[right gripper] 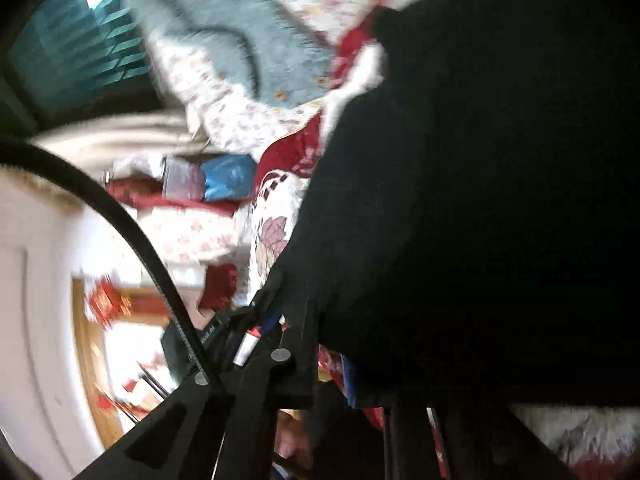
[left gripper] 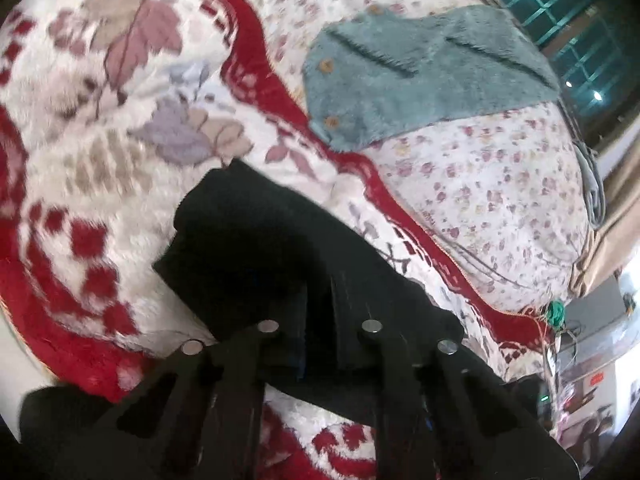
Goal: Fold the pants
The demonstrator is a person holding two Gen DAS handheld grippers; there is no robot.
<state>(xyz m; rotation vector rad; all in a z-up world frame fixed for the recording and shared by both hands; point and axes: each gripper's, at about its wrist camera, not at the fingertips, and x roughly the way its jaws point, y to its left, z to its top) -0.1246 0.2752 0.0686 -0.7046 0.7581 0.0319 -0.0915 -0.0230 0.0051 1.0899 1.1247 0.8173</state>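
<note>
We see a red-and-white floral blanket spread across the bed and take it as our landmark. Beyond its red border lies a pale flowered sheet, and on that sheet rests a teal fleece garment with small brown buttons. The black pants lie on the blanket's near side, bunched into dark folds. In the right wrist view the pants hang above the blanket as a broad dark sheet. Our left gripper has its fingers nearly together, pinching pants fabric between them. Our right gripper is smothered in black cloth; we cannot tell how far its fingers stand apart.
</note>
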